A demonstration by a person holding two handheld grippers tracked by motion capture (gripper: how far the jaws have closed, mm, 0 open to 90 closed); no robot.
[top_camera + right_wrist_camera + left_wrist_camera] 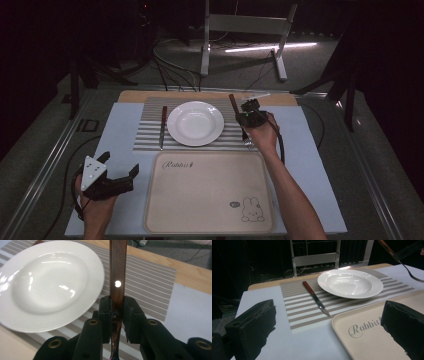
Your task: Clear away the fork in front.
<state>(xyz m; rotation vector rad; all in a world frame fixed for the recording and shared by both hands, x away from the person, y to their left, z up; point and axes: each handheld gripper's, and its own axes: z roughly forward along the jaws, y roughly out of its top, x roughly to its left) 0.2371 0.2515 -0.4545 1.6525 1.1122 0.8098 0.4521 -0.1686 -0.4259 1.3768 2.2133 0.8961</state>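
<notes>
A dark room surrounds a tabletop covered with a pale blue sheet, a strip of bare wood along its far edge; beyond it cables trail across a grey floor beneath a metal stand.

The right gripper is clenched on a wooden-handled utensil, its jaws pressing either side of the brown handle near where the metal shank begins. In the right gripper view the handle rises straight up between the jaws, with a bright rivet on it, and the metal part runs down below them. In the left gripper view the utensil is off the table at the upper right, its dark metal end curving downward; whether it is a fork or a spoon I cannot tell.

Just left of it a white deep plate sits on a striped grey and white placemat. A knife with a reddish-brown handle lies on the placemat left of the plate, blade toward the person.

Nearer the person lies a beige tray, printed with "Rabbit" in script at its top left corner and a small rabbit drawing at its lower right.

The left gripper hovers at the tray's left edge, jaws spread wide apart, grasping nothing.
</notes>
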